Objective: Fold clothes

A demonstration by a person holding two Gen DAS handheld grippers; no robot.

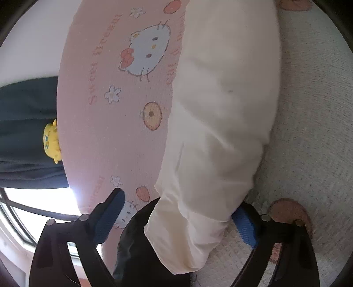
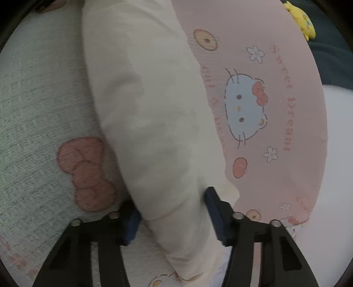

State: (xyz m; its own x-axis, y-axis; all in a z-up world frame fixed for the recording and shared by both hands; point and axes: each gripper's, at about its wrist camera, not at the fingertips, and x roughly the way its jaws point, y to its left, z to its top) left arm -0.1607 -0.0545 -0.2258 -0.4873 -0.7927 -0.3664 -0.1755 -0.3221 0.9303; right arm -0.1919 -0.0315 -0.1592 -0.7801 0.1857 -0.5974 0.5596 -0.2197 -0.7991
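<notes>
A cream garment (image 1: 220,110) lies in a long strip on a bed with a pink cartoon-cat sheet (image 1: 114,123) and a white textured blanket (image 1: 313,132). My left gripper (image 1: 178,216) is open, with one end of the garment lying between its blue-padded fingers (image 1: 245,229); a dark cloth (image 1: 136,247) sits under that end. In the right wrist view the garment (image 2: 150,110) runs down between the fingers of my right gripper (image 2: 172,216). The blue pads (image 2: 132,223) stand close against the fabric on both sides, still spread to its width.
A yellow plush toy (image 1: 51,141) lies on dark bedding (image 1: 26,123) beyond the pink sheet; it also shows in the right wrist view (image 2: 302,17). A pink bow (image 2: 88,174) is stitched on the white blanket. A bright window (image 1: 33,212) is at the left.
</notes>
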